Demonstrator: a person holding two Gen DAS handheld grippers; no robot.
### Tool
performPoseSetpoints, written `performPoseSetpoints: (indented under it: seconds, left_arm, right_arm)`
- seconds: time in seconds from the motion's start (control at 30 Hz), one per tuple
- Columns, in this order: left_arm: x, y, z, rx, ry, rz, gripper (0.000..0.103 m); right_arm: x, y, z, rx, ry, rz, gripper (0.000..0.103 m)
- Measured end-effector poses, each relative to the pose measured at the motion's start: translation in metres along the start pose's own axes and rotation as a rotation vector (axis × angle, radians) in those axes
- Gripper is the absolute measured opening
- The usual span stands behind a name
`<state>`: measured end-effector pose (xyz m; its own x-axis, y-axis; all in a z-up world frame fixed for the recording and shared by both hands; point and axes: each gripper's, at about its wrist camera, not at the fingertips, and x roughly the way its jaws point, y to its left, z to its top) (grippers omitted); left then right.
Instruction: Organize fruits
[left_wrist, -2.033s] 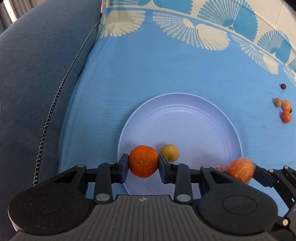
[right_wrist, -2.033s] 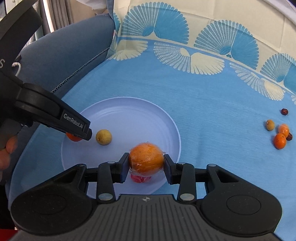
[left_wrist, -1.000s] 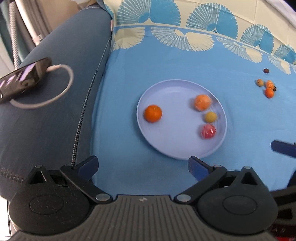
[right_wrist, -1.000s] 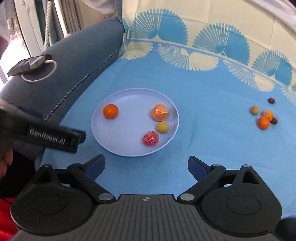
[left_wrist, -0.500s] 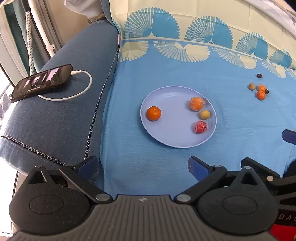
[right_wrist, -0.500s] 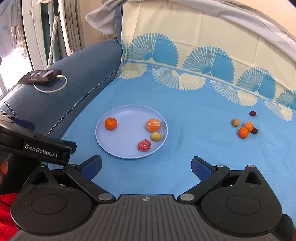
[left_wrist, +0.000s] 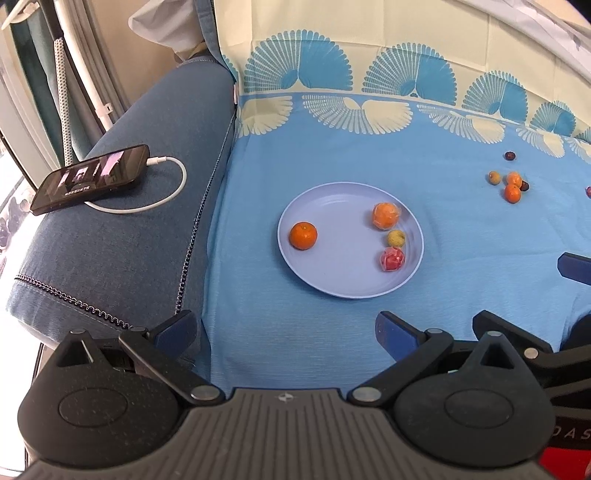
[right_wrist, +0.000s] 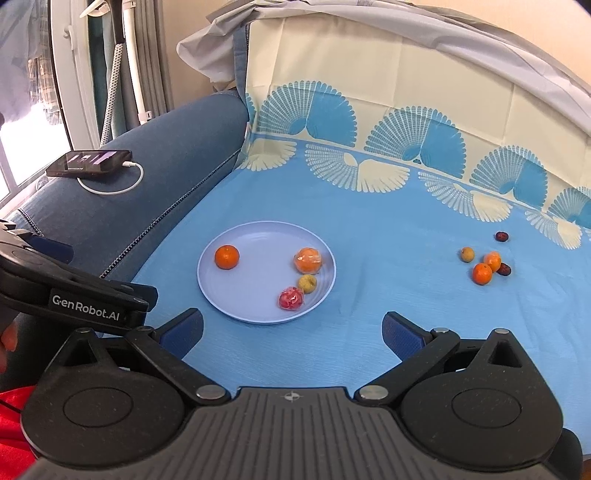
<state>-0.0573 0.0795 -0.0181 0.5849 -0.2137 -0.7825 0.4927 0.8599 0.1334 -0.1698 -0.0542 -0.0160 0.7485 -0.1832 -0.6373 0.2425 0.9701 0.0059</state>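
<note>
Right wrist view takes in a blue cloth with cream fan print (right_wrist: 369, 229) draped over a dark blue denim sofa (right_wrist: 166, 155), a black phone (right_wrist: 88, 162) charging on its arm, curtains and a window beyond. On the round pale lavender plate (right_wrist: 258, 314) sit a bare orange tangerine (right_wrist: 226, 257), a plastic-wrapped orange (right_wrist: 308, 260), a small yellow fruit (right_wrist: 307, 283) and a wrapped red fruit (right_wrist: 290, 298). More small loose fruits (right_wrist: 484, 266) lie well apart to the right. Left gripper (left_wrist: 284, 332) and right gripper (right_wrist: 291, 328) both gape wide, empty. Two seconds ago each pinched an orange over the plate; now both have pulled back and up.
</note>
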Motion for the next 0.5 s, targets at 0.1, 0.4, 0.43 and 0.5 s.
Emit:
performPoseSetpoints:
  seconds: [0.1,0.4,0.43,0.5]
  left_arm:
    - [0.0002,-0.0001,-0.0002,0.003,0.002,-0.001,0.103]
    - [0.0016,-0.0001,0.0004,0.0,0.006,-0.002,0.103]
    - [0.0022,-0.0001,0.0004,0.0,0.008,-0.002,0.103]
    - [0.0034,0.0002,0.0,-0.001,0.011,-0.003,0.103]
  right_arm:
    - [0.0001,0.0005,0.0003,-0.003,-0.001,0.0,0.102]
    - [0.0019,0.0011,0.001,-0.002,0.007,0.001,0.102]
    - [0.0024,0.0013,0.001,-0.001,0.009,0.0,0.102]
    - [0.0028,0.0011,0.0007,0.002,0.013,0.0,0.102]
